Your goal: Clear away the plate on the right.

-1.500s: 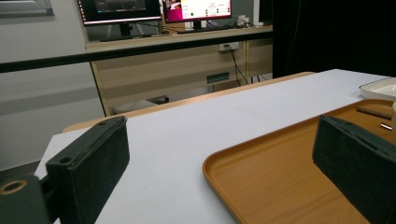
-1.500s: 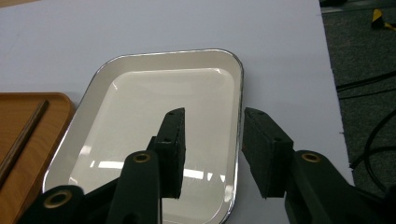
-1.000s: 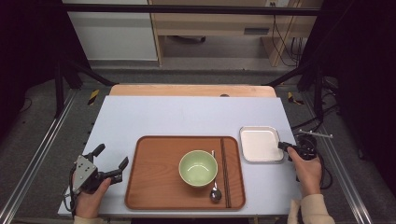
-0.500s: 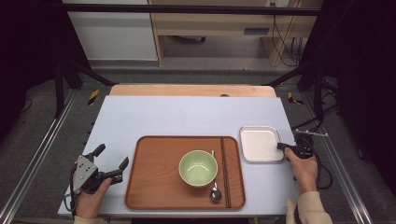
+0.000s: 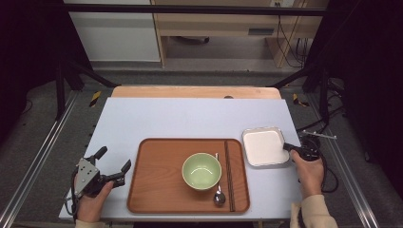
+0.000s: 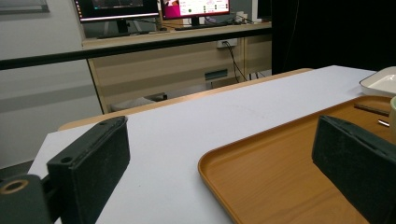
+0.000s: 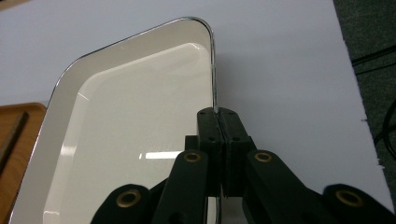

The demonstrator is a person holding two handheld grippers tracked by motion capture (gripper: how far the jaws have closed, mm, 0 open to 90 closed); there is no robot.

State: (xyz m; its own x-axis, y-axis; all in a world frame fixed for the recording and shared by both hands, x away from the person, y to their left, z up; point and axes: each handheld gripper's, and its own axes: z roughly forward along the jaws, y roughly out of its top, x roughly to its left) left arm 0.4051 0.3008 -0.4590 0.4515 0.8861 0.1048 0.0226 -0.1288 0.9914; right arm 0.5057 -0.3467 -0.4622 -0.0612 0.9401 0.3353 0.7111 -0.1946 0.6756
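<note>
I'm seeing a white dish (image 5: 263, 146), pale green bowl (image 5: 202, 170), brown wooden tray (image 5: 157, 183), dark chopsticks (image 5: 228, 173), light blue-grey table (image 5: 190, 116).

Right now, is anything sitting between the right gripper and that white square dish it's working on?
Nothing visible. The right gripper has just been closing its jaws and is now shut on the right-hand rim of the white dish, which stands on the table beside the wooden tray.

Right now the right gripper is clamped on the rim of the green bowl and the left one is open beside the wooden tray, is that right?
Not quite. The right gripper is clamped on the rim of the white square dish, not the green bowl, as the right gripper view shows. The left gripper is open beside the wooden tray.
</note>
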